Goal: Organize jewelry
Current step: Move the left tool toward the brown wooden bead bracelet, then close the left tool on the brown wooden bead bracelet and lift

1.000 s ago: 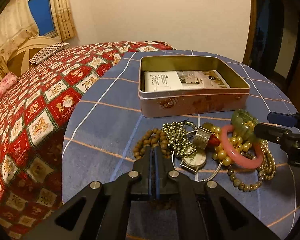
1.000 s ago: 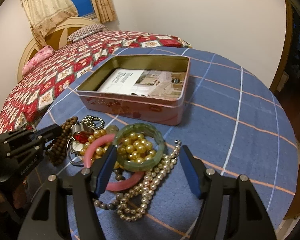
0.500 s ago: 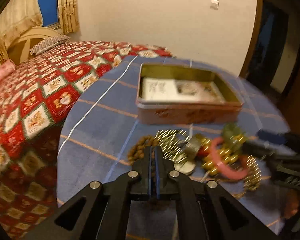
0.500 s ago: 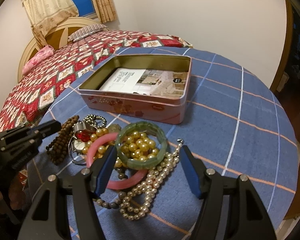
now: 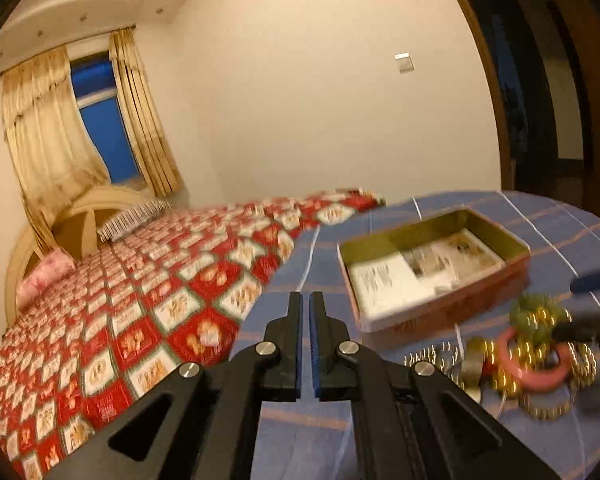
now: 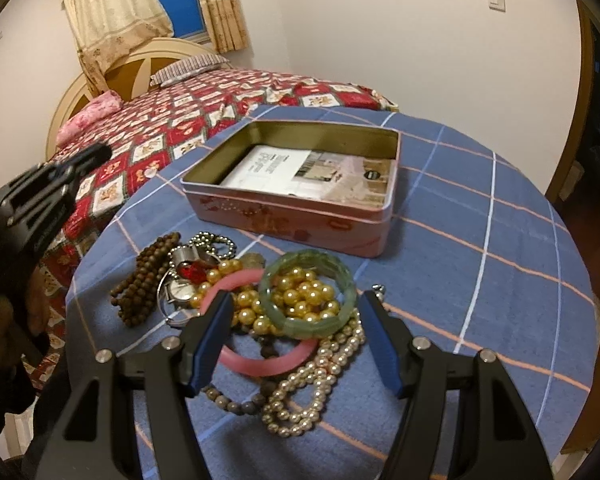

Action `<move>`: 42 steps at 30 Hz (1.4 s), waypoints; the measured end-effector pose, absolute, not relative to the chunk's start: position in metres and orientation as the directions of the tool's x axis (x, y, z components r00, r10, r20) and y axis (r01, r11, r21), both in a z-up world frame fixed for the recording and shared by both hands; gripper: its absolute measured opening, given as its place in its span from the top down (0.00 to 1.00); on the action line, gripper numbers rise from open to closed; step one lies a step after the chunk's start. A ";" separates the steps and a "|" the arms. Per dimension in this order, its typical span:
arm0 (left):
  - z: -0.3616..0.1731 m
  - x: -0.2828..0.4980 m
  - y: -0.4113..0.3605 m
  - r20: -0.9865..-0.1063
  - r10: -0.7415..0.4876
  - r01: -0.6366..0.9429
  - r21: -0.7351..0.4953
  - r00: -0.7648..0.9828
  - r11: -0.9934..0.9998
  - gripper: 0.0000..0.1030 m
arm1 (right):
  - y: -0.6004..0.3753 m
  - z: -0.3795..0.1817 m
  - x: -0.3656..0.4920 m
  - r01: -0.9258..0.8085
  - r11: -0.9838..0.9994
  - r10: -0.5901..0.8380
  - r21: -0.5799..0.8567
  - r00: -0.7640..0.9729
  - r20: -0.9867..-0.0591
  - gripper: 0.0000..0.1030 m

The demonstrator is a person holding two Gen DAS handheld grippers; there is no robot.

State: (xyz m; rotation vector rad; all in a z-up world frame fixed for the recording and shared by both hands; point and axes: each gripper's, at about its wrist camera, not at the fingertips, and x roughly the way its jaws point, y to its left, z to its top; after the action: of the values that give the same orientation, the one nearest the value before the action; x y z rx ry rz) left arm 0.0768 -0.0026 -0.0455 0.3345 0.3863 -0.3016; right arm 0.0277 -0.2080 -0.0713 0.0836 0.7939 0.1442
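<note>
A heap of jewelry lies on the blue checked tablecloth [image 6: 480, 248]: a green bangle [image 6: 342, 280] over gold pearls [image 6: 300, 294], a pink bangle [image 6: 268, 364], a pale pearl string [image 6: 320, 376], brown wooden beads [image 6: 144, 276] and a watch [image 6: 178, 290]. Behind it stands an open pink tin [image 6: 296, 216] with a leaflet [image 6: 284, 168] inside. My right gripper [image 6: 295, 300] hovers just above the green bangle, its jaws opening and not touching it. My left gripper [image 5: 305, 298] is shut on nothing, raised left of the heap and aimed towards the bed; it also shows as the left gripper [image 6: 60, 184].
A bed with a red patterned quilt [image 5: 160, 312] runs along the table's left side. The round table's edge [image 6: 580, 380] curves close on the right. A dark doorway [image 5: 540, 100] is at the far right. Bare cloth lies right of the tin.
The left gripper lifted and swung up and left, off the wooden beads, so the bed and wall now fill its view. The right gripper stayed over the green bangle, jaws slightly wider.
</note>
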 end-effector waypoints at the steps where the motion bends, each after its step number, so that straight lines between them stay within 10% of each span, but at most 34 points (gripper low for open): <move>1: -0.046 0.077 0.007 -0.455 -0.231 0.350 0.195 0.860 0.916 0.98 | -0.209 -0.071 0.027 -0.096 0.987 0.161 0.132 0.694 -0.702 0.28; 11: -0.093 0.063 -0.009 -0.675 -0.249 0.364 0.030 0.694 0.931 0.98 | -0.205 -0.080 0.023 -0.093 0.987 0.159 0.131 0.674 -0.721 0.28; 19: -0.094 0.063 -0.019 -0.683 -0.340 0.409 -0.066 0.647 0.910 0.97 | -0.204 -0.087 0.023 -0.088 0.988 0.152 0.126 0.669 -0.728 0.28; 21: -0.095 0.065 -0.019 -0.692 -0.326 0.393 -0.067 0.644 0.917 0.88 | -0.203 -0.087 0.022 -0.087 0.988 0.153 0.127 0.669 -0.727 0.28; 23: -0.094 0.065 -0.017 -0.692 -0.322 0.384 -0.071 0.646 0.921 0.38 | -0.203 -0.088 0.022 -0.086 0.988 0.154 0.131 0.670 -0.727 0.28; 25: -0.091 0.062 -0.015 -0.671 -0.344 0.387 -0.091 0.657 0.918 0.30 | -0.204 -0.088 0.023 -0.084 0.987 0.157 0.136 0.669 -0.726 0.28; 34: -0.107 0.078 -0.021 -0.735 -0.241 0.346 -0.010 0.634 0.938 0.32 | -0.208 -0.088 0.022 -0.071 0.987 0.153 0.143 0.674 -0.722 0.28; 38: -0.109 0.078 -0.019 -0.735 -0.296 0.386 -0.050 0.611 0.921 0.71 | -0.210 -0.088 0.023 -0.066 0.988 0.149 0.142 0.673 -0.725 0.28; 42: -0.105 0.074 -0.020 -0.720 -0.333 0.418 -0.066 0.609 0.906 0.82 | -0.209 -0.089 0.023 -0.063 0.989 0.144 0.137 0.669 -0.730 0.28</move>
State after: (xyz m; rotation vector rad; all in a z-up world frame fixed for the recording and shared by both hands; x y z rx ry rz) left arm 0.0741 -0.0201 -0.1049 0.1132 0.8067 -0.4350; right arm 0.0234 -0.2092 -0.0886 0.1029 0.8306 0.1167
